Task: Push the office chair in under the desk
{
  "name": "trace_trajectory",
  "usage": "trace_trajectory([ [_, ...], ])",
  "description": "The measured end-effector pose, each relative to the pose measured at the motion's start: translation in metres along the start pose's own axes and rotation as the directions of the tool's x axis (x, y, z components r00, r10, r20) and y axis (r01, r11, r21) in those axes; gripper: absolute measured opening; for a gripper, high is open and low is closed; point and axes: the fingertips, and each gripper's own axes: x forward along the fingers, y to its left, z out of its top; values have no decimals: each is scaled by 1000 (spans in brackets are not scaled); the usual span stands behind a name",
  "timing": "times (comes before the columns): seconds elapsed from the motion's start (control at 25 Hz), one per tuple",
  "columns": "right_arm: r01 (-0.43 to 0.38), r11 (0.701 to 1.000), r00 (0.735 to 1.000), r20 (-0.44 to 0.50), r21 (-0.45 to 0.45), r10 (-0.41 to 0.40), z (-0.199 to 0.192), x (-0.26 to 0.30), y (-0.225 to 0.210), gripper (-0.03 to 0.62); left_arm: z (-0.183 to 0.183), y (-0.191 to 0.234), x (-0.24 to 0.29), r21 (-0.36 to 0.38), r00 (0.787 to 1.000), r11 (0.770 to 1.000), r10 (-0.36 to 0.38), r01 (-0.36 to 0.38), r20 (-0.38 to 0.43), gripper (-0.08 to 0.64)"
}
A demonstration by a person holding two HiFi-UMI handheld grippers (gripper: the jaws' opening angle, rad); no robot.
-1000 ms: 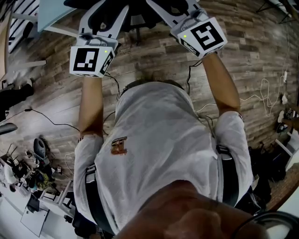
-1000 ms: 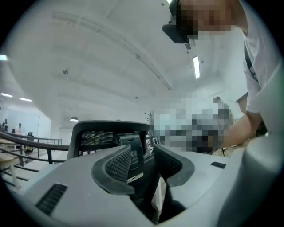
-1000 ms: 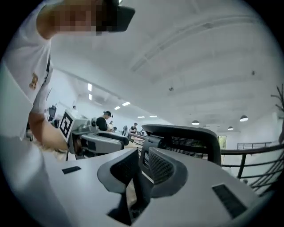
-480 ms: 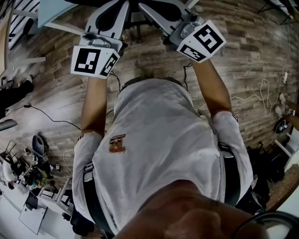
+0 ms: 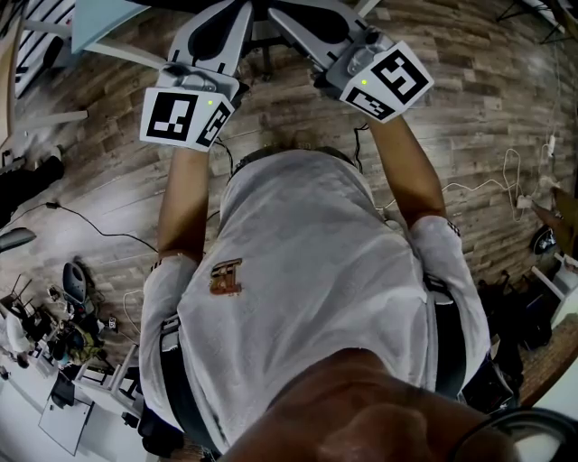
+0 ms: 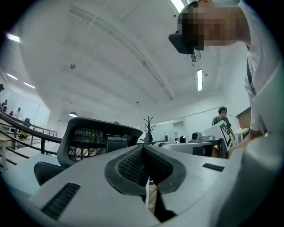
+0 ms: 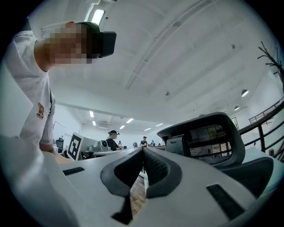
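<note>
The black mesh-backed office chair [image 6: 95, 139] rises beyond my left gripper's jaws, to their left. In the right gripper view a mesh chair back [image 7: 208, 137] stands to the right of the jaws. From the head view only dark chair parts [image 5: 260, 38] show at the top edge, between my two grippers. My left gripper [image 6: 143, 148] is shut, pads together, nothing between them. My right gripper [image 7: 143, 150] is shut and empty too. Both point forward and converge toward the chair, left gripper [image 5: 237, 9], right gripper [image 5: 278, 13]. Whether either touches the chair I cannot tell. A pale desk top [image 5: 108, 27] lies at the upper left.
The floor [image 5: 470, 99] is wood planks crossed by cables [image 5: 506, 180]. Clutter [image 5: 54, 343] sits at the lower left, dark bags [image 5: 510, 316] at the right. A coat rack [image 6: 147, 126] and people at desks [image 7: 113, 138] stand in the background.
Both grippers' jaws have closed from partly open to fully shut. The right gripper has shifted slightly up and forward toward the chair; the left has barely moved.
</note>
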Motion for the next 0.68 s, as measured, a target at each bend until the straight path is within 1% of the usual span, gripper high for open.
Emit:
trace_trajectory([
  [0.24, -5, 1000, 1000, -12, -8, 5, -3, 0, 8, 34, 0, -1, -8, 0, 1000, 1000, 1, -1, 2, 20],
  [0.68, -9, 1000, 1000, -14, -2, 9, 0, 3, 3, 34, 2, 2, -4, -2, 1000, 1000, -1, 1, -3, 20],
])
